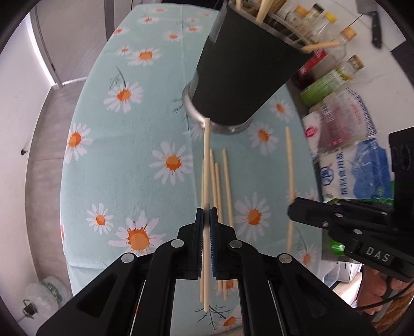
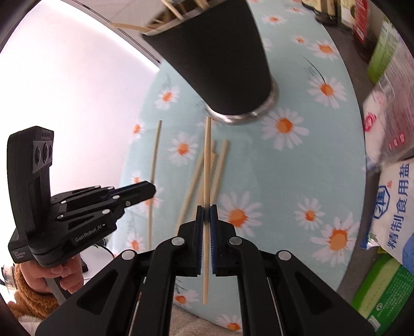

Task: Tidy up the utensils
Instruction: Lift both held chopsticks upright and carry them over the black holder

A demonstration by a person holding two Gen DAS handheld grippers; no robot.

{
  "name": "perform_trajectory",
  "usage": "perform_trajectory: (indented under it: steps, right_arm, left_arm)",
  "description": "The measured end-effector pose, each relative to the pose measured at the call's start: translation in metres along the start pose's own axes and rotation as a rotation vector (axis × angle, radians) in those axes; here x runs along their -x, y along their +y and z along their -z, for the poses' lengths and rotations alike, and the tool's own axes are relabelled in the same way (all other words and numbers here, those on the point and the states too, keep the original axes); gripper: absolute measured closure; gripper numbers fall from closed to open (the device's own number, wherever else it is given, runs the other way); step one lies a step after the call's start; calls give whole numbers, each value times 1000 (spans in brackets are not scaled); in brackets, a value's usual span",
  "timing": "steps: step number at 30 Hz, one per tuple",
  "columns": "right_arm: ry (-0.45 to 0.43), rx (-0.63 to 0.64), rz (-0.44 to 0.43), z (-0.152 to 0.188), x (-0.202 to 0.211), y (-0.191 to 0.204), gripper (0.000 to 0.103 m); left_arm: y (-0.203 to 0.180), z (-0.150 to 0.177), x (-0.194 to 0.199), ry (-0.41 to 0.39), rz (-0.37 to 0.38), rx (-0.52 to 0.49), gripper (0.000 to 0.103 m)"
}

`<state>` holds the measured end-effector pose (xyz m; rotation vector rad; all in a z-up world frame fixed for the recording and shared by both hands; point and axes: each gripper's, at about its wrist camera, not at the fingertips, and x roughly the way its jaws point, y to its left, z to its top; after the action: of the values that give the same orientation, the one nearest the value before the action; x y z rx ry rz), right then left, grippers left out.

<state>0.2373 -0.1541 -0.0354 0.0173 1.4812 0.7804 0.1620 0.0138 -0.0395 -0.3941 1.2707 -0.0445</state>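
Left gripper: lower centre of its own view, fingers closed tight on one chopstick that runs straight up the frame; the stick's far tip meets the metal base of the holder in the picture, though contact cannot be told, and its near end passes down between the black arms

Right gripper: lower centre of its own view, fingers pinched on a second chopstick; its far tip lies just short of the holder's base rim in the picture

Other gripper seen from each side: the right one shows at the right edge of the left view, the left one at the left edge of the right view; from there what either clasps is hidden

Utensil holder: dark tapered cup with a metal base ring, upper centre, top cut off by the frame; pale sticks poke from its mouth, blurred

Loose chopsticks: a small cluster on the daisy tablecloth behind the held stick, partly overlapped so the count is unclear; one more lies apart to the right

Right margin: bottles and salt bags, smeared by blur

Upper right corner, left view: a cleaver, partly cut off
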Motion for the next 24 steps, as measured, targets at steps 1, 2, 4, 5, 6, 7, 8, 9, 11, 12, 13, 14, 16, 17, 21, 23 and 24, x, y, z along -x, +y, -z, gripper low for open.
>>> perform_trajectory:
  steps: [1, 2, 4, 5, 6, 7, 8, 9, 11, 12, 13, 14, 16, 17, 21, 23, 24]
  right_arm:
    - [-28, 2, -18, 1, 4, 3, 97]
    - [-46, 6, -33, 2, 8, 5, 97]
    - [-79, 3, -59, 3, 14, 7, 97]
    - [-100, 8, -76, 4, 18, 9, 97]
    - [-125, 17, -84, 4, 23, 11, 97]
    - [-142, 23, -83, 4, 27, 13, 97]
    - [-163, 30, -78, 4, 31, 14, 97]
    - [-183, 32, -78, 3, 34, 15, 97]
    - [-231, 28, -93, 5, 44, 15, 97]
    - [-243, 25, -103, 5, 47, 15, 97]
    - [-256, 25, -107, 4, 50, 16, 97]
    - [-276, 30, -107, 4, 53, 18, 97]
    - [-317, 46, -96, 1, 58, 22, 97]
    - [-346, 57, -97, 1, 62, 25, 97]
    - [-468, 87, -95, 3, 79, 34, 97]
    - [-518, 99, -82, 0, 85, 37, 97]
    - [-544, 105, -78, -1, 90, 38, 97]
  left_arm:
    - [-1, 0, 8, -36, 30, -11, 99]
    - [-1, 1, 15, -57, 49, -15, 99]
    - [1, 2, 25, -94, 80, -16, 99]
    - [2, 1, 29, -117, 99, -23, 99]
    - [3, 2, 35, -141, 114, -32, 99]
    - [3, 1, 40, -163, 132, -42, 99]
    - [3, 2, 46, -185, 151, -54, 99]
    - [2, 2, 52, -213, 169, -69, 99]
    - [0, 1, 60, -261, 187, -91, 99]
    - [-1, 1, 66, -286, 198, -104, 99]
    - [-3, 0, 68, -302, 203, -107, 99]
    - [-3, -1, 72, -329, 205, -107, 99]
    - [-2, -2, 82, -399, 206, -126, 99]
    - [-1, -2, 87, -425, 211, -132, 99]
    - [0, -4, 108, -557, 216, -172, 99]
    - [-1, -6, 116, -602, 212, -187, 99]
    - [-1, -7, 122, -638, 224, -191, 99]
